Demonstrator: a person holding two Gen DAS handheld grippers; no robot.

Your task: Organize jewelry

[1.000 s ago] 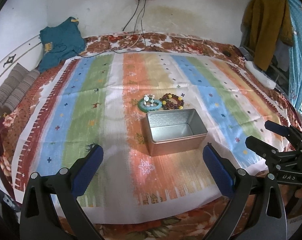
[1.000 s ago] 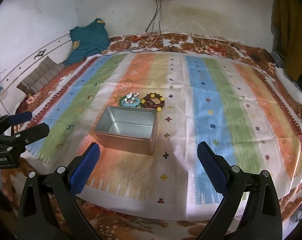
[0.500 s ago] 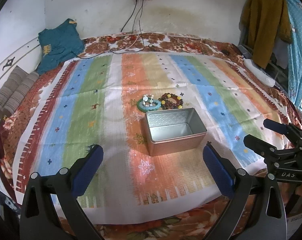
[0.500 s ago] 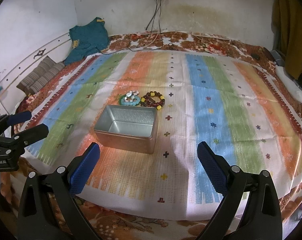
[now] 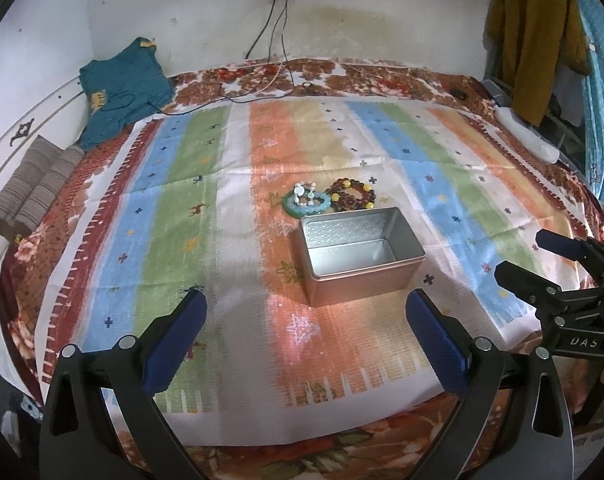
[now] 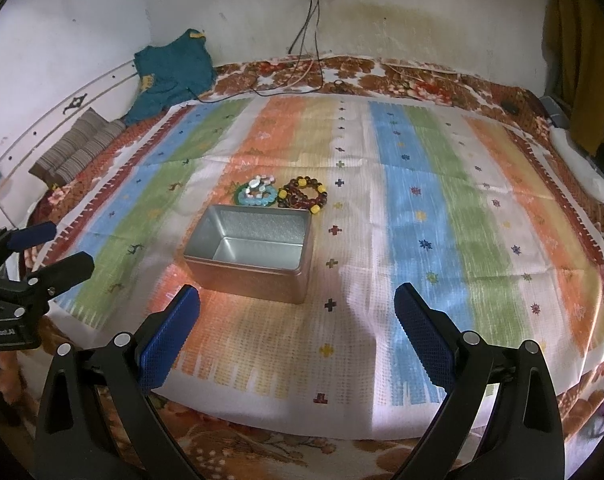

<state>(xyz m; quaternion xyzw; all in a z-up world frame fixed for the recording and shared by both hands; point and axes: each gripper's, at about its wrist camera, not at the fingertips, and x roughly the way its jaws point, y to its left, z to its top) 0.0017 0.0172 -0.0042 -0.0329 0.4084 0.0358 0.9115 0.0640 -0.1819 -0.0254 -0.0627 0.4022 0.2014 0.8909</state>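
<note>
An open silver tin box [image 5: 359, 254] [image 6: 254, 252] sits on the striped cloth, with nothing inside it. Just behind it lie a teal bracelet with pale beads [image 5: 306, 202] [image 6: 257, 193] and a dark red bead bracelet with yellow beads [image 5: 351, 196] [image 6: 303, 196], side by side and touching. My left gripper [image 5: 302, 320] is open, hovering near the cloth's front edge, short of the tin. My right gripper [image 6: 298, 320] is open too, in front of and right of the tin. Each gripper shows at the edge of the other's view: the right gripper [image 5: 541, 264], the left gripper [image 6: 50, 248].
The striped cloth [image 5: 182, 200] covers a floral bedspread [image 5: 341, 76]. A teal garment [image 5: 122, 88] and a striped cushion [image 5: 34, 184] lie at the far left. Cables [image 5: 278, 40] hang from a wall socket. Clothes [image 5: 537, 32] hang at the right, above a white power strip [image 5: 525, 140].
Both views have drifted slightly: the tin and bracelets sit a little lower and nearer in each. Both grippers stay open and nothing on the cloth has moved.
</note>
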